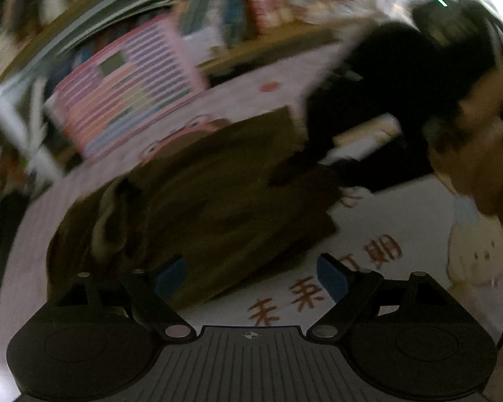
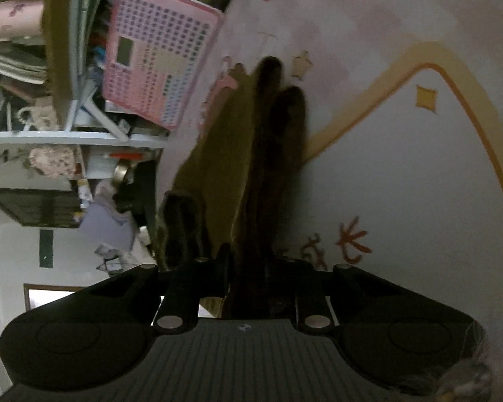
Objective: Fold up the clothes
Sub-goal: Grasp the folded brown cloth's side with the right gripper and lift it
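Observation:
A brown garment lies crumpled on a pale printed bed sheet. In the left wrist view my left gripper stands open just above the garment's near edge. Its blue pads are wide apart, with cloth under the left one only. In the right wrist view my right gripper is shut on a gathered fold of the brown garment. The cloth runs away from the jaws in a long dark strip across the sheet. Fabric hides the right fingertips.
A pink board with rows of coloured keys leans at the far edge of the sheet. Behind it is a cluttered shelf. A person's dark sleeve and head fill the right side of the left wrist view.

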